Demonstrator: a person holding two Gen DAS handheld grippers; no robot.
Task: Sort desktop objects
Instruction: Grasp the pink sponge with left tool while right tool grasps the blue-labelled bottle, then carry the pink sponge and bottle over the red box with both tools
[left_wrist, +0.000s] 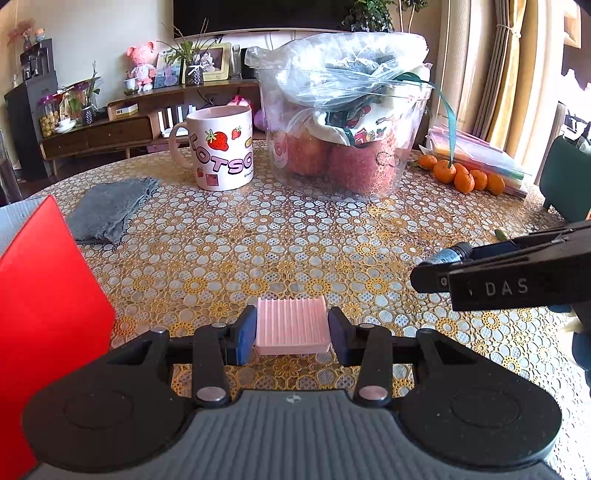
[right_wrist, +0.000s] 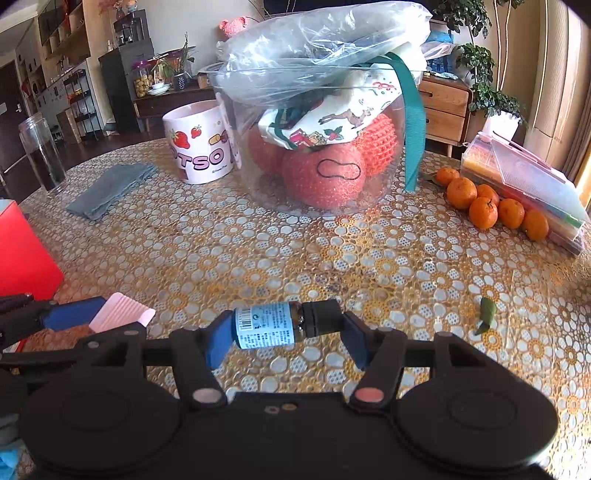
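Observation:
A pink ribbed block sits between the blue pads of my left gripper, which is shut on it just above the flower-patterned table. In the right wrist view the same block shows at the lower left. My right gripper is shut on a small brown bottle with a pale blue label and a black cap. The pads press on its base and cap, so it lies crosswise. From the left wrist view, the bottle pokes out of the right gripper's fingers at the right edge.
A red box stands close on the left. Further back are a pink strawberry mug, a clear bowl of fruit and bags, and a grey cloth. Tangerines, stacked plastic cases, a green leaf and a glass jar also sit around.

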